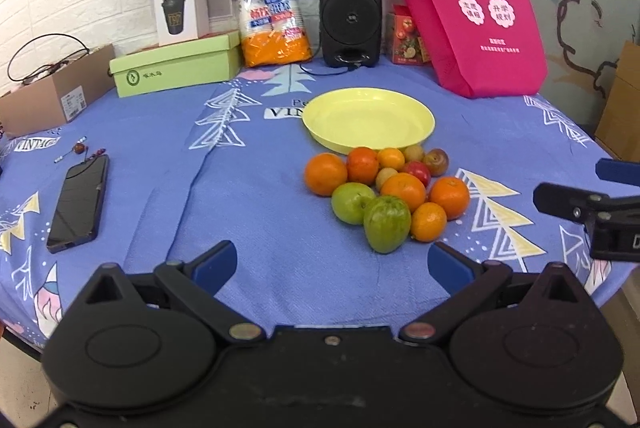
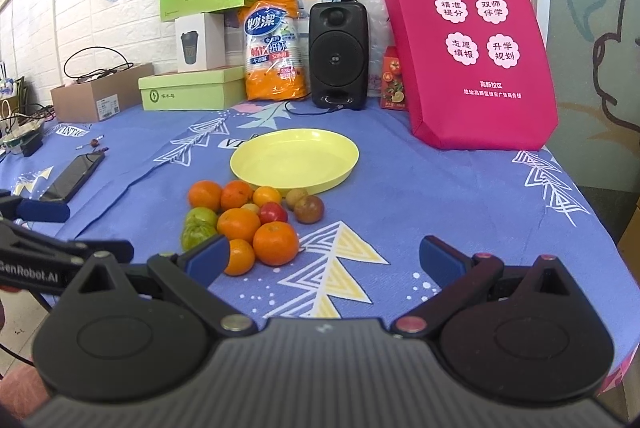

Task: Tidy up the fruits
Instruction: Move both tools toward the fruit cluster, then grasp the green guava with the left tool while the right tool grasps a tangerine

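Note:
A pile of fruit (image 1: 386,193) lies on the blue tablecloth: several oranges, two green apples (image 1: 387,224), a red fruit and small brownish ones. It also shows in the right wrist view (image 2: 248,224). An empty yellow plate (image 1: 368,119) (image 2: 294,159) sits just behind the pile. My left gripper (image 1: 330,264) is open and empty, near the table's front edge, left of and short of the fruit. My right gripper (image 2: 326,258) is open and empty, to the right of the pile; its left finger (image 2: 208,258) overlaps the nearest fruit in view.
A black phone (image 1: 78,203) and small beads lie at the left. Along the back stand a pink bag (image 1: 468,15), a black speaker (image 1: 350,13), an orange cup pack (image 1: 272,11), green boxes (image 1: 176,67) and a cardboard box (image 1: 56,87).

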`<state>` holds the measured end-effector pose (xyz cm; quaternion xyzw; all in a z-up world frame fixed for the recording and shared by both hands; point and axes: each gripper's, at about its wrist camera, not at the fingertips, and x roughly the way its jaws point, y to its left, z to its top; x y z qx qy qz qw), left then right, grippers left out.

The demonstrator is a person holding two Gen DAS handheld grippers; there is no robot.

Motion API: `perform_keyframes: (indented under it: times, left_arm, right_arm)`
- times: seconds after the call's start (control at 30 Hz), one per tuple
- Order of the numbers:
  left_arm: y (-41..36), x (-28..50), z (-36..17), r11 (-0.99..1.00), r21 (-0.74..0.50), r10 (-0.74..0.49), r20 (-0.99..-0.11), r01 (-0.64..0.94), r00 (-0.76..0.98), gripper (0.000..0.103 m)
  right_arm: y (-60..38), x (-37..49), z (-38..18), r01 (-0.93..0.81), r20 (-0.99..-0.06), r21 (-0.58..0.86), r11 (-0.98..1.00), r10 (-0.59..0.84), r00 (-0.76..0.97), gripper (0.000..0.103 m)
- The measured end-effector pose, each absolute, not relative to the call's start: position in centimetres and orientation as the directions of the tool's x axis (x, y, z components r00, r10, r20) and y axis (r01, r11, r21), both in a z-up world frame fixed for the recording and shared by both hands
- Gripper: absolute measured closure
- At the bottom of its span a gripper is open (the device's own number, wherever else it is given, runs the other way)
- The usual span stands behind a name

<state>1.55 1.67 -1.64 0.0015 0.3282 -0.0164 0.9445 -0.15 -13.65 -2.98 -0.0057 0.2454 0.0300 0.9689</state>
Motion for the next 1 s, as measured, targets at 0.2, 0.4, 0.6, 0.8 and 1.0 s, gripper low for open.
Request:
perform_keyframes:
  times: [0.2,0.4,0.6,0.8,1.0]
  left_arm:
    - [1.8,1.3,-1.5,1.000,-0.015,-0.012,-0.611,0.004,0.791,0.000]
    - [1.6,1.4,-1.6,1.000,-0.007,-0.008,-0.590,0.004,0.807,0.000]
    - [1.2,1.5,-1.9,1.000,-0.009,-0.027,-0.575,0.026,0.818,0.000]
    - [1.1,2.4,-2.7,0.998,-0.023,-0.059,-0.571,0.056,0.819,0.000]
    - [-0.2,4.0,-4.4,0.993,0.024,-0.080,-0.604,0.118,0.793,0.005]
  right_arm:
    - [-13.9,-0.2,-3.0,-0.036,-0.470,0.003,0.999,0.033,0.882,0.000]
    - [-14.2,-0.1,-3.2,-0.037,-0.473,0.009,0.999,0.037,0.880,0.000]
    - [-14.1,0.3,-3.6,-0.056,-0.478,-0.007,0.998,0.046,0.877,0.000]
    - [-13.9,0.9,-4.4,-0.108,-0.485,-0.023,0.994,0.083,0.871,0.000]
    - [-13.9,1.9,-5.5,-0.157,-0.506,-0.041,0.987,0.115,0.855,0.010]
